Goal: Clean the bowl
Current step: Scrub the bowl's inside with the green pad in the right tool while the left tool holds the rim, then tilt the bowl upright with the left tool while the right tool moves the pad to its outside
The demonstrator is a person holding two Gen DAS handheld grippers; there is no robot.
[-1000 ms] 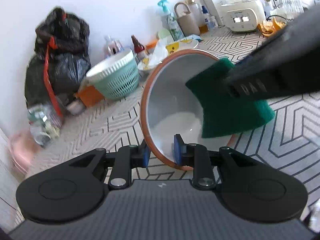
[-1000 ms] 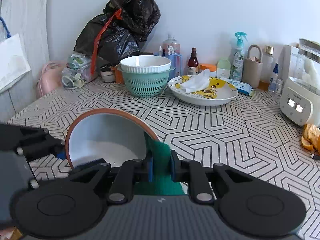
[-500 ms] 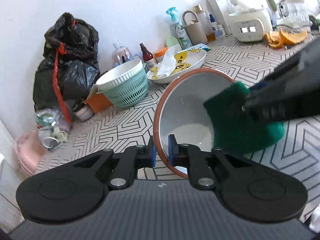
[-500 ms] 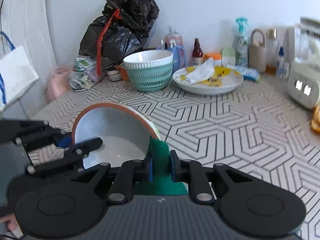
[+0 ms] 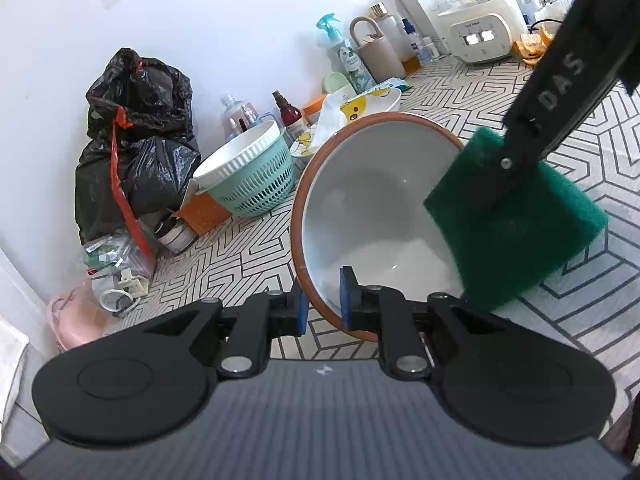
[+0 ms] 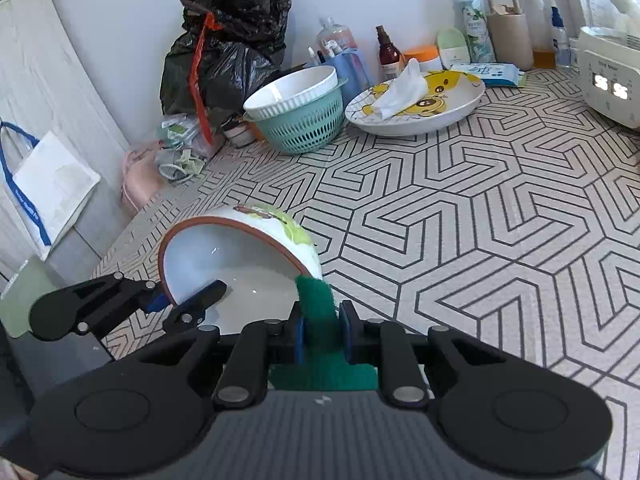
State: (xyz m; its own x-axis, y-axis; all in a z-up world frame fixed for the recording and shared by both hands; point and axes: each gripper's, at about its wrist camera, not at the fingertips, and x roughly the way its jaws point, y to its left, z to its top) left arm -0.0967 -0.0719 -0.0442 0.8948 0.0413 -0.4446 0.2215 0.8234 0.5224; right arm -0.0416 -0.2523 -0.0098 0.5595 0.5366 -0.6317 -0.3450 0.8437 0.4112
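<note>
1. The left gripper (image 5: 322, 306) points down at a shallow slant, its two blue pads clamped on the near rim of the bowl (image 5: 372, 208), one pad inside and one outside.
2. The right gripper (image 6: 322, 334) tips down more steeply, its jaws pinched tight on a green scouring pad (image 6: 318, 312).
3. The bowl is glossy white ceramic with a terracotta-brown rim and a green leafy print on its outer wall; it is tilted on its side, mouth turned toward both grippers.
4. The scouring pad is a coarse, fibrous rectangle, dark green; in the left wrist view it lies against the bowl's right rim.
5. The bowl sits just ahead of the right gripper, on a counter (image 6: 460, 216) covered with a cream mat in black geometric lines.
6. Behind stand a ribbed teal colander (image 6: 298, 114) and a crinkled black rubbish bag (image 6: 228, 40).
</note>
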